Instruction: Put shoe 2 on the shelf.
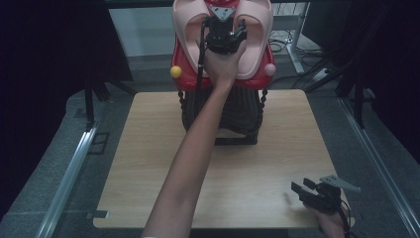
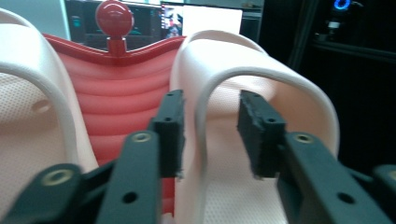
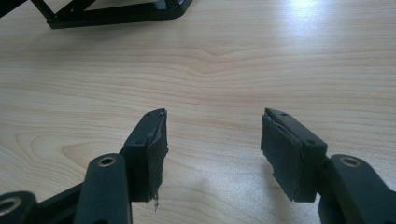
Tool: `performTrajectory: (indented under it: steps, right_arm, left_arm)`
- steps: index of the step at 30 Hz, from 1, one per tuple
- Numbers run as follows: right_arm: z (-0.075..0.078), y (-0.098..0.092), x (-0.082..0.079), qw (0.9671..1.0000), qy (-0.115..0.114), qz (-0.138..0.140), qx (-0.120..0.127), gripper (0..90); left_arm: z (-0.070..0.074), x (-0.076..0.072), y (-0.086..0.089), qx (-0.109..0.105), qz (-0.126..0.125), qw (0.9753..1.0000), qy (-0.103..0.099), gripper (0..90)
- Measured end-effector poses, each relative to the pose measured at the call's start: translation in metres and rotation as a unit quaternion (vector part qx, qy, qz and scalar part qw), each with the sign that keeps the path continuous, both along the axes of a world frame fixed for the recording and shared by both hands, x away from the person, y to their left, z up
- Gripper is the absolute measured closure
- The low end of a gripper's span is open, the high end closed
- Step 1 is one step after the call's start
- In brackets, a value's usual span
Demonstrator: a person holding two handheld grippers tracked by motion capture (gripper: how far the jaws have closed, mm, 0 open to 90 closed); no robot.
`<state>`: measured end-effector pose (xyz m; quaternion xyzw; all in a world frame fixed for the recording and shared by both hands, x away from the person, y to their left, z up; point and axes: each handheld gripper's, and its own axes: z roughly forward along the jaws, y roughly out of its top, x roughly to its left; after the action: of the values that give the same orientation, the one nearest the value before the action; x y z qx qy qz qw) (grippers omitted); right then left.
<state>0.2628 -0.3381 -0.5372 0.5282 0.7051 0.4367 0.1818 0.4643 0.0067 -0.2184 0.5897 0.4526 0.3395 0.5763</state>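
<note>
While the slippers sit up on the rack, here's roughly where things stand:

Progress: looks early-ish. The pair of pink slippers (image 1: 257, 34) is on the red rack (image 1: 184, 74) at the far edge of the table (image 1: 148, 163), and nothing has been lifted off yet as far as the views show.

Left gripper (image 1: 225, 35): reaching far out to the rack, jaws apart. In the left gripper view the strap edge of the right-hand slipper (image 2: 219, 88) runs right between the two pads (image 2: 170, 126), so it's lined up for a pinch but not clamped.

Right gripper (image 1: 309, 191): parked at the near right corner of the table, jaws wide apart, holding nothing, just bare wood under it (image 3: 210, 84).

Left to do: probably close on that strap and pull the slipper off the rack.

Rack stand: black frame (image 1: 237, 139) sits on the far middle of the table, well apart from the right gripper.
</note>
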Motion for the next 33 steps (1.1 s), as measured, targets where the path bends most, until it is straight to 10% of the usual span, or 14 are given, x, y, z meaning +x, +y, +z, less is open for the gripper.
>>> performTrajectory:
  steps: [18,33]
  right_arm:
    - [0.000,-0.001,-0.001,1.0000,-0.001,-0.005,-0.008,41.0]
    - [-0.002,0.004,-0.001,0.9999,0.003,-0.004,-0.016,40.9]
  left_arm:
    - [-0.026,-0.062,0.049,0.022,-0.121,0.9924,-0.001,48.3]
    - [-0.081,-0.114,0.098,0.043,-0.156,0.9868,-0.006,45.2]
